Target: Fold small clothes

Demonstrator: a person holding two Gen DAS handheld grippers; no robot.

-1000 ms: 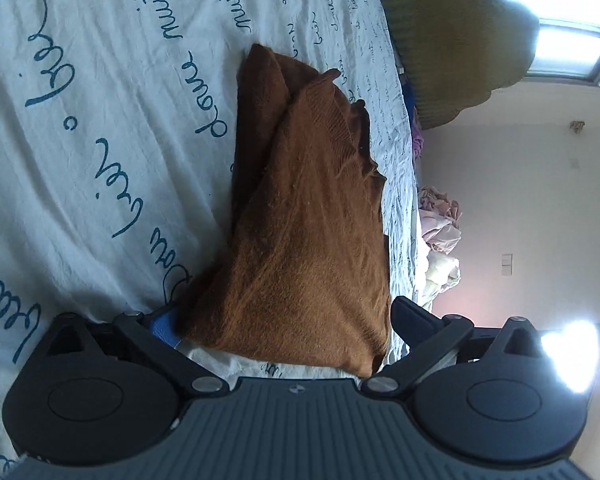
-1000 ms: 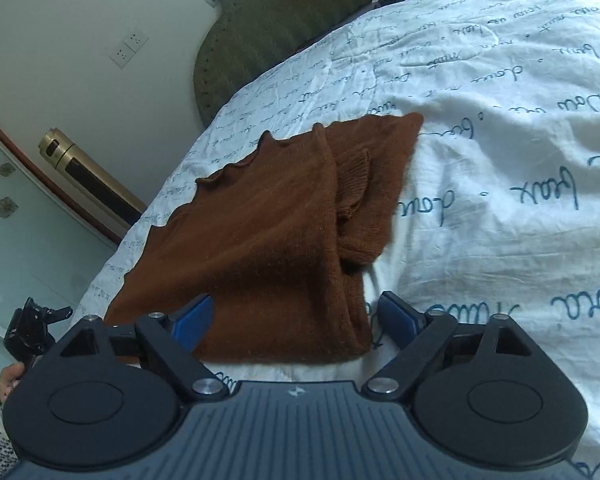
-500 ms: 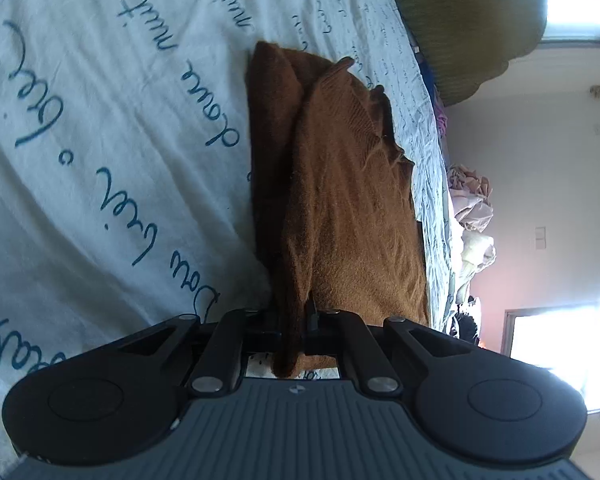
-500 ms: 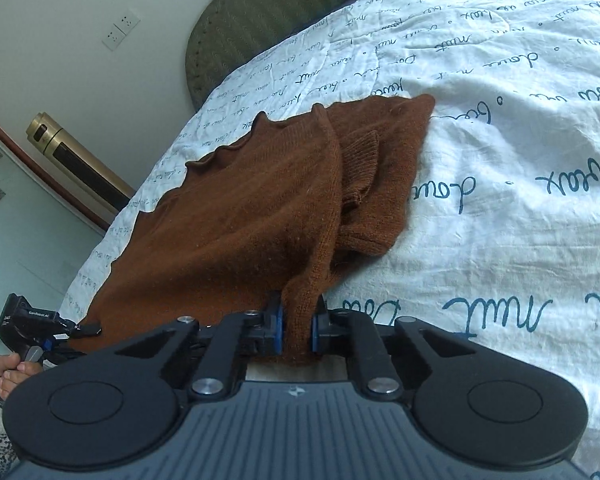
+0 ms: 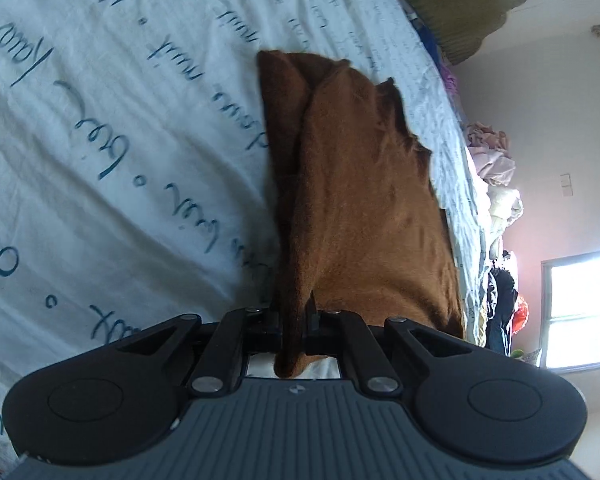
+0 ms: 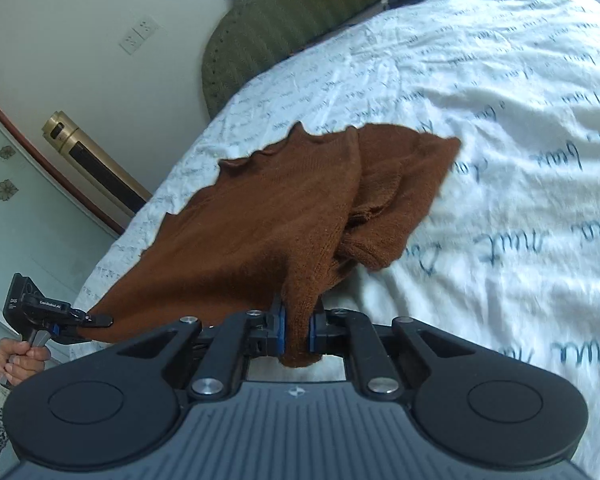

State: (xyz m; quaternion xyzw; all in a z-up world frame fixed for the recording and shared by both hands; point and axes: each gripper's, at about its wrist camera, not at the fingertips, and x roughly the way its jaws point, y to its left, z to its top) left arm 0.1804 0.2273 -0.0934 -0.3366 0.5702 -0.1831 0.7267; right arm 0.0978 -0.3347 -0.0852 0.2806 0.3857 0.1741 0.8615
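Observation:
A small brown knit garment (image 5: pixel 360 200) (image 6: pixel 268 232) lies part-folded on a white bed sheet with blue script. My left gripper (image 5: pixel 294 320) is shut on a near corner of it, the cloth pinched between the pads and hanging down behind them. My right gripper (image 6: pixel 298 328) is shut on the other near corner, its blue pads (image 6: pixel 279 330) pressing the knit. In the right wrist view the left gripper (image 6: pixel 100 320) shows at the far left, held by a hand (image 6: pixel 18 360), clamped on the garment's edge. The near edge is lifted off the sheet.
The bed sheet (image 5: pixel 100 160) (image 6: pixel 500 160) spreads wide around the garment. A green padded headboard (image 6: pixel 300 12) stands at the far end. A pile of clothes (image 5: pixel 496 168) sits beyond the bed's edge. A gold and black standing unit (image 6: pixel 92 160) is by the wall.
Both grippers went from open around the garment's near edge to shut on its corners. Since then the near edge has been lifted a little and the right gripper has shifted.

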